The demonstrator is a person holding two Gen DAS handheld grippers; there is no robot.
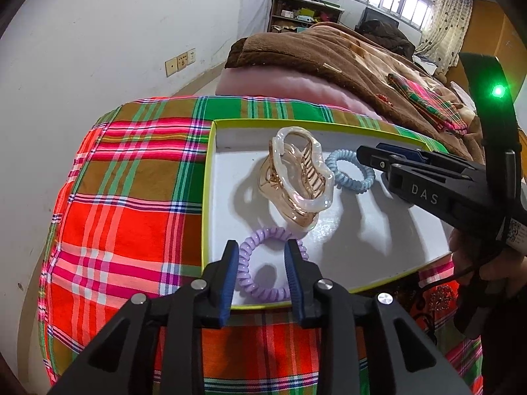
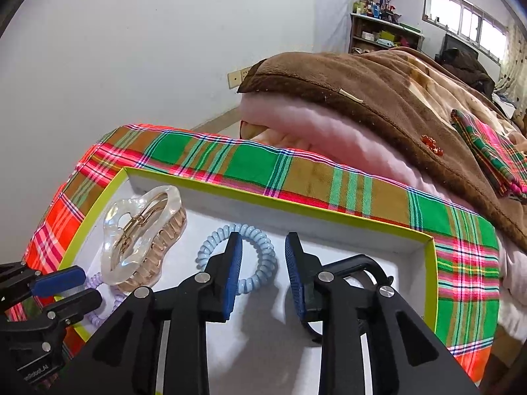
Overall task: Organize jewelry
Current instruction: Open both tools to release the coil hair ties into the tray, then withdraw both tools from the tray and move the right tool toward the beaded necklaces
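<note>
A shallow white box with a lime rim [image 1: 208,177] [image 2: 329,215] lies on a plaid cloth. In it are a clear-and-gold hair claw [image 1: 296,177] [image 2: 141,237], a light blue spiral hair tie [image 1: 350,171] [image 2: 263,263] and a purple spiral hair tie [image 1: 260,265] [image 2: 95,316]. My left gripper [image 1: 262,250] is open, its fingers on either side of the purple tie. My right gripper [image 2: 263,240] is open over the blue tie. A black curved item [image 2: 369,263] lies partly hidden under my right gripper's right finger.
The plaid cloth [image 1: 131,197] [image 2: 296,171] covers the bed's end. A brown blanket [image 1: 329,52] [image 2: 378,85] over pink bedding lies behind the box. A white wall is to the left. A shelf [image 1: 303,10] stands far back.
</note>
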